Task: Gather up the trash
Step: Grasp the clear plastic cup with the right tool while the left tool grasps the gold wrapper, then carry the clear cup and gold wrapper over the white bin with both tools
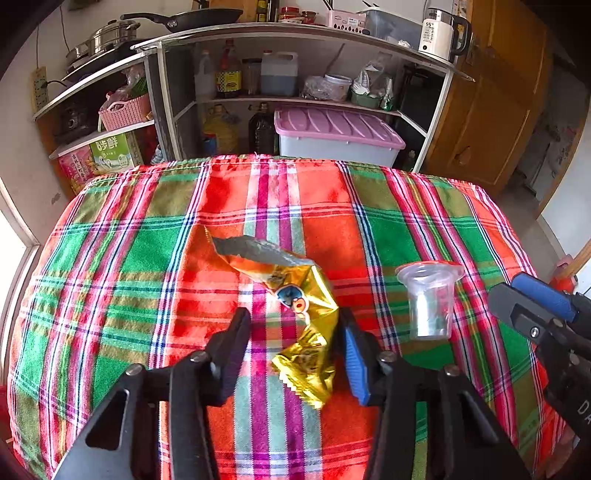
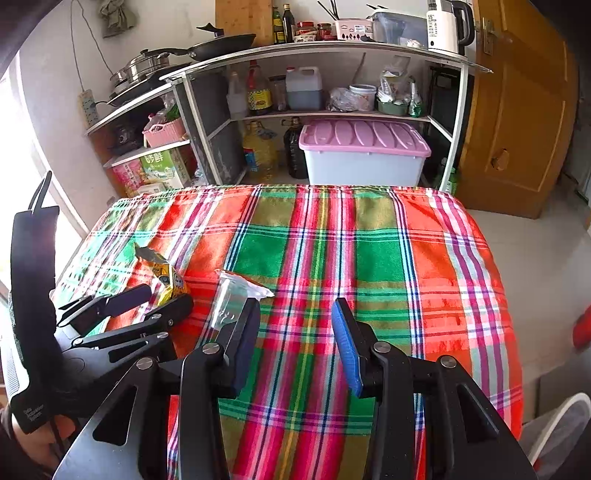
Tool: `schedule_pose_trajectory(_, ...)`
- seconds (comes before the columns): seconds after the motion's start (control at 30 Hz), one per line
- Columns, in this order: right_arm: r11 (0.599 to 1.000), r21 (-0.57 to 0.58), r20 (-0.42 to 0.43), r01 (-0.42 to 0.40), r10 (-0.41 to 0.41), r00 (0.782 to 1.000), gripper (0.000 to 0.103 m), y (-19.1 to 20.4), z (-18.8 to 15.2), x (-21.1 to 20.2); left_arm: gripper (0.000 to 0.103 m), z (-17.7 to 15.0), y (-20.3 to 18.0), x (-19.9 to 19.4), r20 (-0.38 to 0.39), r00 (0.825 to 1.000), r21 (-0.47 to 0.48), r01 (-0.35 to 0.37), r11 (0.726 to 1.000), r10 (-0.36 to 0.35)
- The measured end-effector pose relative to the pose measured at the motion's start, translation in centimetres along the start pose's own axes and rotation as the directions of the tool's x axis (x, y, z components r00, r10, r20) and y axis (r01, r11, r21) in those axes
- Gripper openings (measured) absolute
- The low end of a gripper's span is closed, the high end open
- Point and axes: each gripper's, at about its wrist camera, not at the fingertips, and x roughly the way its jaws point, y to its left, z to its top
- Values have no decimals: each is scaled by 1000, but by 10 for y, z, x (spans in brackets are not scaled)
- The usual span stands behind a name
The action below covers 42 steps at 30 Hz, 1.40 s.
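A crumpled gold snack wrapper (image 1: 301,325) lies on the plaid tablecloth (image 1: 147,258). My left gripper (image 1: 295,332) is open with its jaws on either side of the wrapper's near end, the right pad close to it. A clear plastic cup (image 1: 430,299) with a red-edged peeled lid stands to the right of the wrapper. My right gripper (image 2: 295,325) is open and empty above the cloth (image 2: 369,258), with the cup (image 2: 232,302) just left of its left finger. The wrapper (image 2: 168,280) and the left gripper (image 2: 155,301) also show at the left in the right wrist view.
Behind the table stands a shelf unit (image 1: 295,33) with bottles, pans, a kettle (image 1: 439,35) and a pink-lidded storage box (image 1: 332,136). A wooden door (image 2: 517,110) is at the right. A white bin rim (image 2: 554,424) shows at lower right beside the table.
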Motion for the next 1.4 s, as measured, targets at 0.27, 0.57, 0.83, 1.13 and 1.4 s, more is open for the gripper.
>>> schedule_pose_trajectory(0.27,993,56,-20,-106,107,994,41,10,3,19,23,-3,23,-6,10,1000,-12,-5,1000,5)
schedule_pose_trajectory(0.57,993,55,-79,-101,105,991,41,29,5,49,23,-10,39,-9,17,1000,-48,19,999,-18)
schedule_pose_trajectory(0.83,992,81,-63,-99,104,993,32,24,0,49,23,-12,36,-11,25,1000,-37,13,999,-12)
schedule_pose_trajectory(1.13,994,62,-41,-93,95,995,31,27,-7,34,23,-16,27,-24,33,999,-15,23,1000,-23)
schedule_pose_trajectory(1.4,991,87,11,-99,98,995,31,16,-15,0,23,-26,8,-48,66,997,36,43,998,-45)
